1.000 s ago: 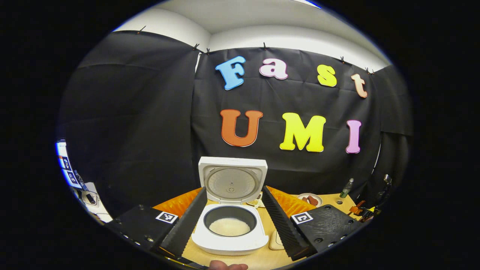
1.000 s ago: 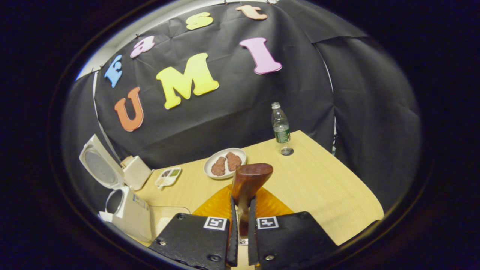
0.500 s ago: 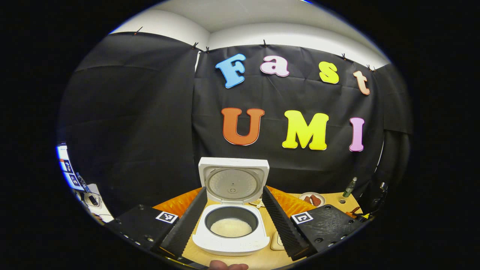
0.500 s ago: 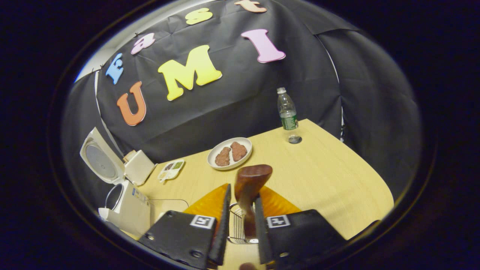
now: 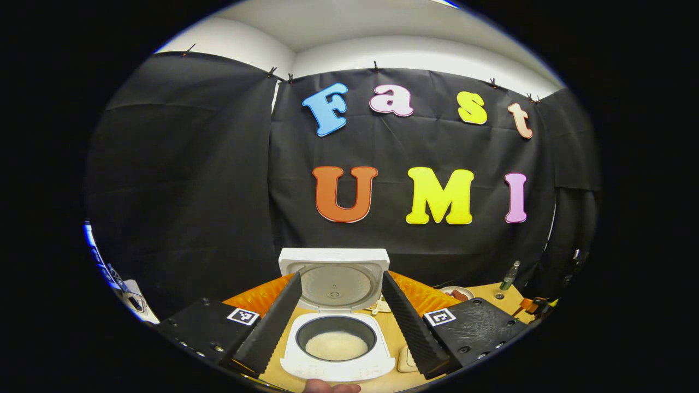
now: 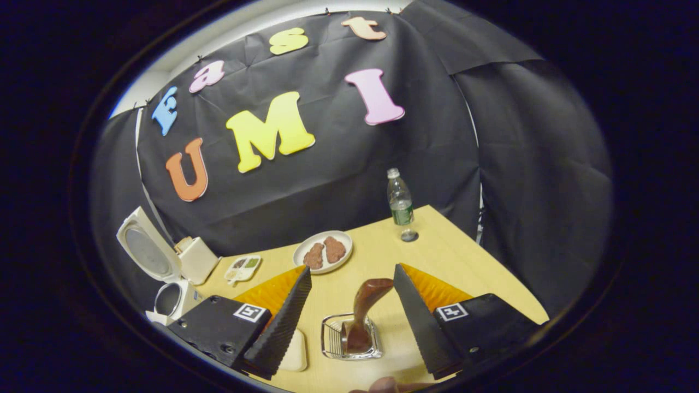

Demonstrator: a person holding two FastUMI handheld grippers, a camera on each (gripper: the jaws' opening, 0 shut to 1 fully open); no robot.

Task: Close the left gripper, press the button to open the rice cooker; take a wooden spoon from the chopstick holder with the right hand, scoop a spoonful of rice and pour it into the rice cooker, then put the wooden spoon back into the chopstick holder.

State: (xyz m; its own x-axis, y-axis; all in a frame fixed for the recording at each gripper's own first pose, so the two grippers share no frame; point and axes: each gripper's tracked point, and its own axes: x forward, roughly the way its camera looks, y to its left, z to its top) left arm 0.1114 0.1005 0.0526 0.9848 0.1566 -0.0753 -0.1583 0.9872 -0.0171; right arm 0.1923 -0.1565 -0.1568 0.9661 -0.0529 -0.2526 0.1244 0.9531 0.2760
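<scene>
so here's where we're at: the wooden spoon (image 6: 365,314) is standing in the wire chopstick holder (image 6: 334,341) on the table (image 6: 469,267), bowl end up and leaning a bit to the right. our right gripper (image 6: 349,322) has its fingers spread wide on either side of it, not touching it at all. so the spoon looks like it's back home, which by our reckoning is the last bit of the job.

over on the other side, the left gripper (image 5: 338,316) is also apart, framing the rice cooker (image 5: 337,349). the lid (image 5: 334,273) is standing open and there's rice (image 5: 336,345) sitting in the pot.

on handling, our guess is the spoon is light and totally stiff, smooth glossy wood, so a bit slippery if we pinch the rounded bowl. if we had to grab it again, we'd go for the neck just below the bowl, where it's narrower and clear of the wire rim. the lower handle is down inside the holder and we can't really see it. the holder itself looks light, so yanking sideways could probably tip it. straight up is safer.

other stuff around: a plate (image 6: 302,254) with some brownish food, a bottle (image 6: 400,204) near the back edge, and a small divided dish (image 6: 244,267) beside the cooker.
</scene>
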